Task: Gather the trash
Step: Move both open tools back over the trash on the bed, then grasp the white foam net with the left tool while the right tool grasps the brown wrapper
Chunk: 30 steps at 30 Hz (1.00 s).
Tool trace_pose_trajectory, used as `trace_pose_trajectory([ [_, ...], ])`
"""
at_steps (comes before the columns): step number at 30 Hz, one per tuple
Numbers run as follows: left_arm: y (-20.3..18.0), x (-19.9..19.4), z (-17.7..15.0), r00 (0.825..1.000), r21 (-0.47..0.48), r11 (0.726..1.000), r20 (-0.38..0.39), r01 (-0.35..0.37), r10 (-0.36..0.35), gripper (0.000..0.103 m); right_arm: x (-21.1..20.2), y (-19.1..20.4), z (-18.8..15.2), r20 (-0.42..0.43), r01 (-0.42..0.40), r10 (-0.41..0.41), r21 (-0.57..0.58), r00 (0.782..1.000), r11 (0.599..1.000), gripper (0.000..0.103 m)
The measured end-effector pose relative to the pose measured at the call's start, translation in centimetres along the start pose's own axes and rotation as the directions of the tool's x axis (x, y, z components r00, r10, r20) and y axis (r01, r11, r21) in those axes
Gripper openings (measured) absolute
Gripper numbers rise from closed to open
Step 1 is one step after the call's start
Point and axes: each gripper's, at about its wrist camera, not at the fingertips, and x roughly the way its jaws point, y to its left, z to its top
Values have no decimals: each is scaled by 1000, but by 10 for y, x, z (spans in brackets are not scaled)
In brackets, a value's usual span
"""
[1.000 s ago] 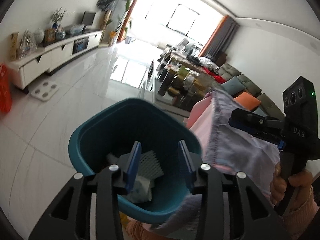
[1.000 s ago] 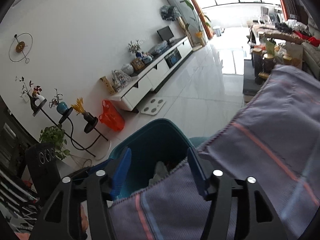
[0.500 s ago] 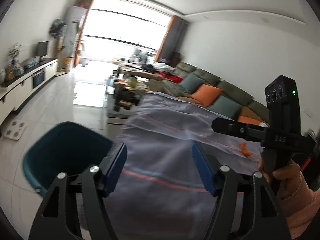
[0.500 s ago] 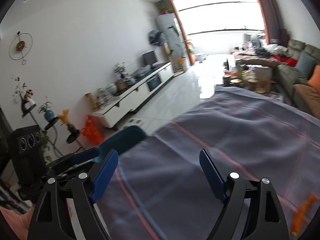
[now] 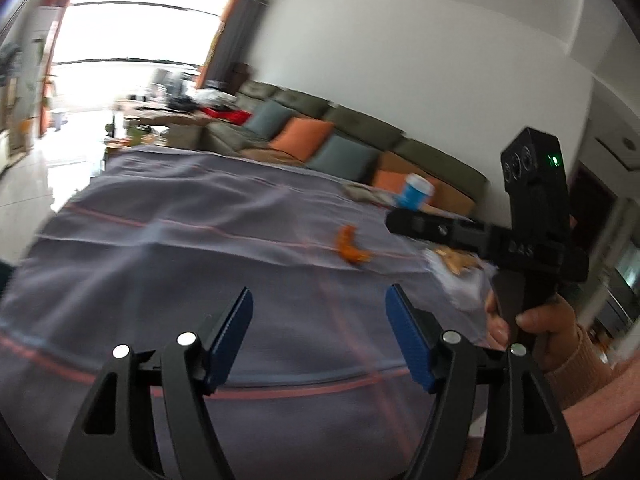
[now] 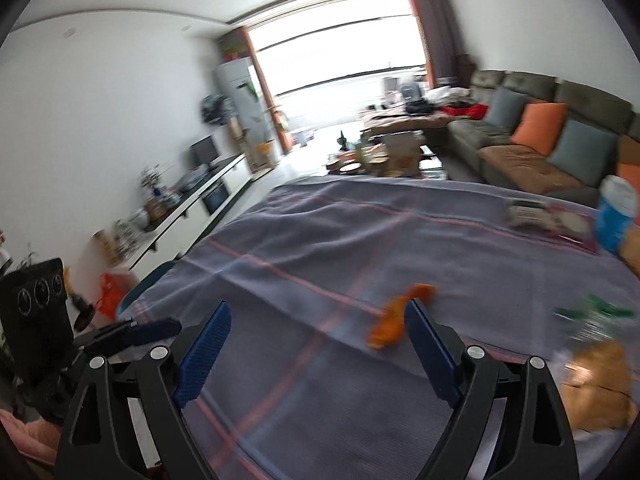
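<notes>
Both my grippers, left [image 5: 318, 330] and right [image 6: 318, 350], gape empty, jaws just widened; I aim right at the orange peel [image 6: 394, 318], one o'clock, squarely before pinching.

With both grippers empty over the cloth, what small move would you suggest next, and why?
Probably ease the right gripper forward and down so its open jaws straddle the orange peel, then close. The peel lies loose on the purple cloth just ahead of its right finger, nearer than the other litter, while the left gripper is also open, with nothing between its fingers.
</notes>
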Motion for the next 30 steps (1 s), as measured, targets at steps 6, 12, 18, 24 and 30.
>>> trace_pose_trajectory([
  [6, -41, 39, -3, 988, 57, 989, -88, 136, -131, 70, -40, -47, -6, 52, 123, -127, 71, 991, 990, 88],
  [12, -73, 79, 0, 955, 77, 965, -188, 249, -231, 70, -72, -92, -16, 67, 235, -247, 151, 967, 960, 88],
  [18, -105, 122, 3, 929, 117, 945, -256, 304, -267, 70, -80, -124, -29, 28, 250, -263, 226, 965, 942, 88],
  [24, -119, 154, 6, 904, 87, 943, -324, 322, -278, 70, -78, -136, -40, -6, 255, -262, 245, 965, 935, 88],
  [30, -126, 171, 9, 885, 49, 943, -363, 330, -291, 69, -74, -149, -46, -34, 249, -250, 275, 968, 928, 83],
])
